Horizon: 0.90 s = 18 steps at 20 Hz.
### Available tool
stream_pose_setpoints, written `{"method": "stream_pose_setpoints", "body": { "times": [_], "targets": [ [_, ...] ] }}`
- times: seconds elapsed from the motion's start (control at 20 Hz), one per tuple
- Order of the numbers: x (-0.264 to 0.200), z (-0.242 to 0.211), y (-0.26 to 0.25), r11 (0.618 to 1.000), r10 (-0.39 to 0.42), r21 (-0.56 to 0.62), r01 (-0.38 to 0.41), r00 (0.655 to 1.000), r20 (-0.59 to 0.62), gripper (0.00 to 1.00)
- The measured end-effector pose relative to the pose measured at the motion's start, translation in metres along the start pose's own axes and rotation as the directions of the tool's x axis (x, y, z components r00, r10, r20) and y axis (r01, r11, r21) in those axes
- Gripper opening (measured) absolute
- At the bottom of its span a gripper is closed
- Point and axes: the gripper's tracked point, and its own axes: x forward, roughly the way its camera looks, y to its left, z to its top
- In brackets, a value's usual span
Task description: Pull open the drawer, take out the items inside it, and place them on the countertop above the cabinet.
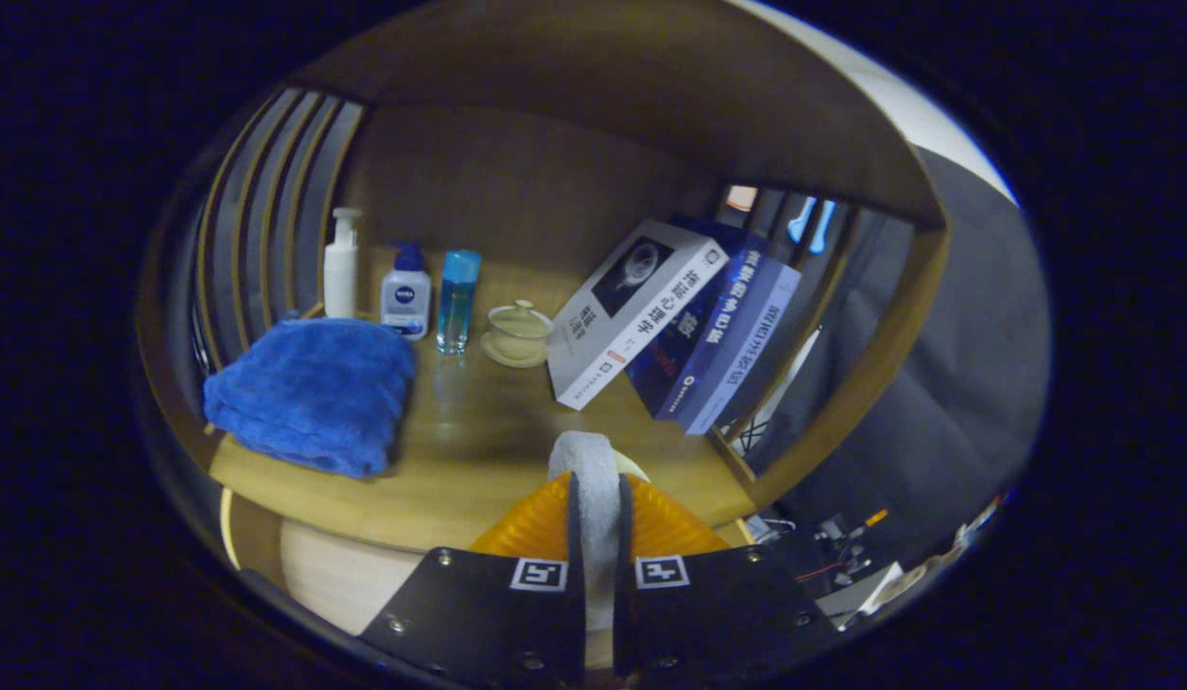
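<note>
My gripper is shut on a rolled grey cloth, whose end pokes up past the fingertips. It hangs just above the front edge of the wooden countertop. Beyond the fingers the countertop stretches back into a wooden shelf bay. On it, ahead and to the left of the fingers, lies a folded blue towel. Below the countertop's front edge a pale cabinet front shows; I cannot tell the drawer's state.
At the back of the countertop stand a white pump bottle, a small white-and-blue bottle, a blue glass bottle and a lidded cup on a saucer. Several books lean to the right against slats. Cables lie on the floor.
</note>
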Motion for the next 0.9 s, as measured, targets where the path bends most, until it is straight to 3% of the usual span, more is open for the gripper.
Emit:
{"method": "stream_pose_setpoints", "body": {
  "times": [0.4, 0.65, 0.7, 0.9],
  "targets": [
    [0.059, 0.009, 0.012, 0.993, -0.030, -0.114, 0.032, 0.999, 0.019, 0.12],
    [0.063, 0.013, 0.025, 0.998, -0.013, -0.066, 0.015, 0.999, 0.036, 0.13],
    [0.061, 0.014, 0.030, 0.999, -0.002, -0.052, 0.004, 0.999, 0.038, 0.25],
    [0.060, 0.015, 0.041, 0.999, -0.002, -0.042, 0.005, 0.998, 0.063, 0.40]
  ]
}}
